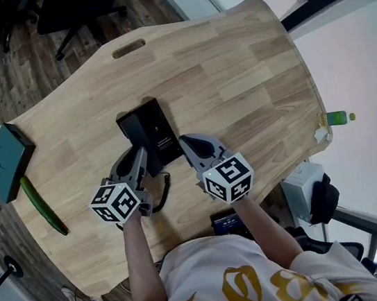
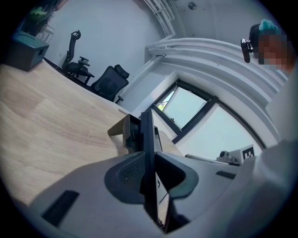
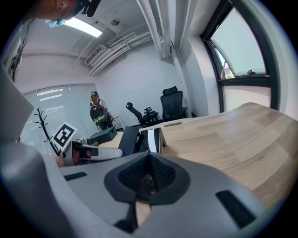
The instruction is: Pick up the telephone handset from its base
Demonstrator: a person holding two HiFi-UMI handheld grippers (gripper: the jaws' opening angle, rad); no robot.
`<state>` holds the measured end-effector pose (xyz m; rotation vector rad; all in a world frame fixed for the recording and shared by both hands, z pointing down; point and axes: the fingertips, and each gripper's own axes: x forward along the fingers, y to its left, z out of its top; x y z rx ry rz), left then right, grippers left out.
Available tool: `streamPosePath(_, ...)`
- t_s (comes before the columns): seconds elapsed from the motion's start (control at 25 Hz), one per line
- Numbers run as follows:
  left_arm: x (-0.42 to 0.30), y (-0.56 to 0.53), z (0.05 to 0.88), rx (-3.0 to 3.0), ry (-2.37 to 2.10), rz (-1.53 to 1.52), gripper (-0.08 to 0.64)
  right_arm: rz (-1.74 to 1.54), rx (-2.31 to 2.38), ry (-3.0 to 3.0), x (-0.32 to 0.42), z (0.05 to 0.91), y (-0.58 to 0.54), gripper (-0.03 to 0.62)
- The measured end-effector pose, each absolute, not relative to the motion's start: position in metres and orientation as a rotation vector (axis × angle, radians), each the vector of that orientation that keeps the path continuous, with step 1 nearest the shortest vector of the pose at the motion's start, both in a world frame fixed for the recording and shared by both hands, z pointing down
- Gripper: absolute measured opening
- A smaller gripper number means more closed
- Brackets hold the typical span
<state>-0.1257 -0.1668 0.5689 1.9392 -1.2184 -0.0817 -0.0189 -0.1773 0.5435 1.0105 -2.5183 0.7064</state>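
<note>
A black telephone point(image 1: 156, 131) lies on the wooden table point(image 1: 235, 83) just ahead of both grippers. Its handset point(image 1: 132, 135) runs along its left side, and a coiled cord point(image 1: 165, 185) trails toward the near edge. My left gripper point(image 1: 140, 157) reaches onto that left side. In the left gripper view the handset point(image 2: 147, 135) stands as a thin black slab between the pads, and the left gripper point(image 2: 148, 163) is shut on it. My right gripper point(image 1: 191, 146) rests at the phone's right side, shut with nothing in it. In the right gripper view the phone point(image 3: 139, 139) lies beyond the right gripper point(image 3: 149, 158).
A teal box point(image 1: 8, 163) and a long green object point(image 1: 42, 206) lie at the table's left end. A slot handle point(image 1: 129, 48) is cut near the far edge. A green bottle point(image 1: 337, 118) stands off the right edge. Office chairs point(image 1: 76, 12) stand beyond the table.
</note>
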Motion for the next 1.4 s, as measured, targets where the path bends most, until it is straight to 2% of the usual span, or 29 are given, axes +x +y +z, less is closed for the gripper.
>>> streamPosePath(1.08,-0.123,-0.15,0.519,1.943,-1.118,-0.295,0.073,0.666,1.094,-2.511,0.002,0.51,-0.158,0.005)
streamPosePath(1.4,-0.128,-0.128,0.495,1.959,-1.123,-0.357,0.072,0.55,1.144,-2.508,0.006,0.489,-0.146,0.005)
